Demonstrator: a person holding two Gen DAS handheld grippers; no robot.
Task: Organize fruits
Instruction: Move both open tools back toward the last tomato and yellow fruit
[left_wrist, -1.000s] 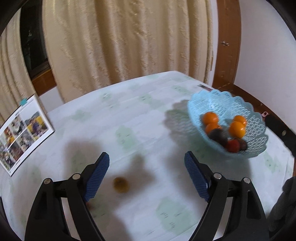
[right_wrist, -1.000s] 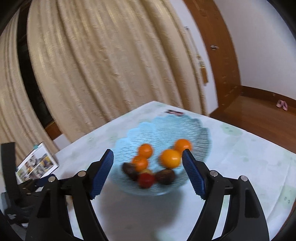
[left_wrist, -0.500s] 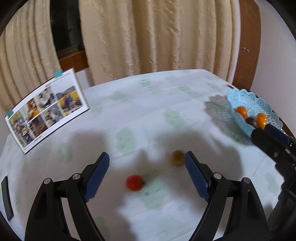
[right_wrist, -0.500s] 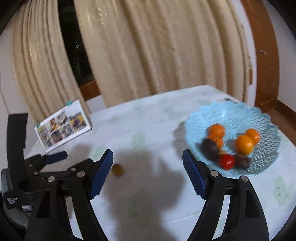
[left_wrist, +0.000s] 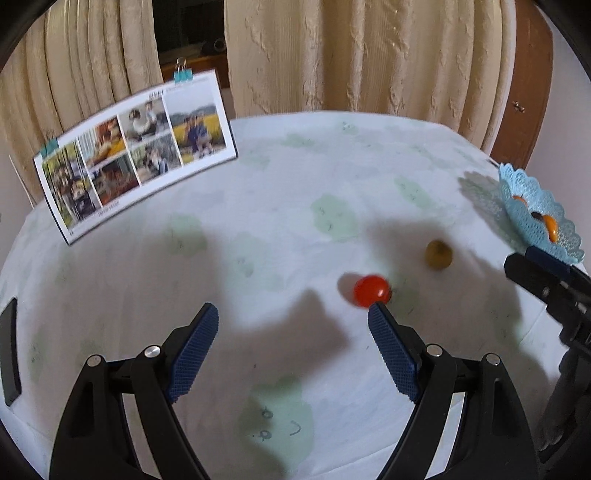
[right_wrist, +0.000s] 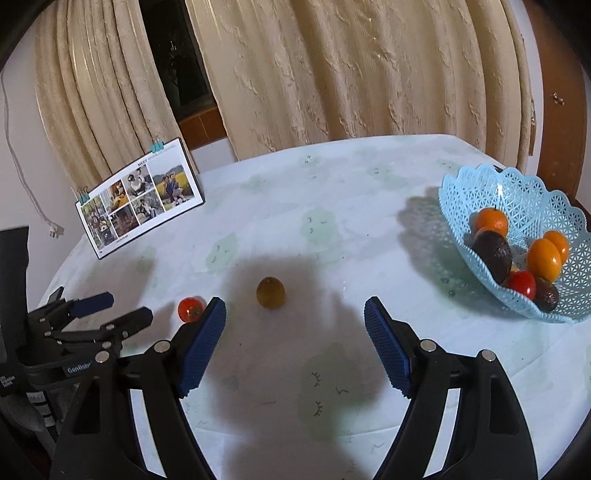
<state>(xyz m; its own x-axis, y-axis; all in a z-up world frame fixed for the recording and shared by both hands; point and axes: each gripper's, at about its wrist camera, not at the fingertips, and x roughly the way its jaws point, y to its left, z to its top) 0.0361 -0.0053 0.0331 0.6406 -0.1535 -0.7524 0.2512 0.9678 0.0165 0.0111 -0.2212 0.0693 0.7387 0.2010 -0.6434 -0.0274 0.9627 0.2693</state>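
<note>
A red tomato (left_wrist: 371, 290) and a brownish-yellow round fruit (left_wrist: 438, 254) lie loose on the white tablecloth. My left gripper (left_wrist: 291, 317) is open and empty, and the tomato sits just beyond its right fingertip. My right gripper (right_wrist: 294, 312) is open and empty, with the brownish fruit (right_wrist: 270, 292) just ahead between its fingers and the tomato (right_wrist: 191, 309) beside its left finger. A light blue lattice basket (right_wrist: 491, 192) at the right holds oranges, dark avocados and a red tomato. The basket also shows in the left wrist view (left_wrist: 517, 184).
A photo calendar (left_wrist: 133, 147) stands at the back left of the table. A dark flat object (left_wrist: 9, 350) lies at the table's left edge. Cream curtains (right_wrist: 332, 74) hang behind. The left gripper (right_wrist: 110, 312) shows low at left in the right wrist view.
Both views have swung left, away from the basket. The tomato and brownish fruit now lie further right in the left wrist view and closer in the right wrist view.
</note>
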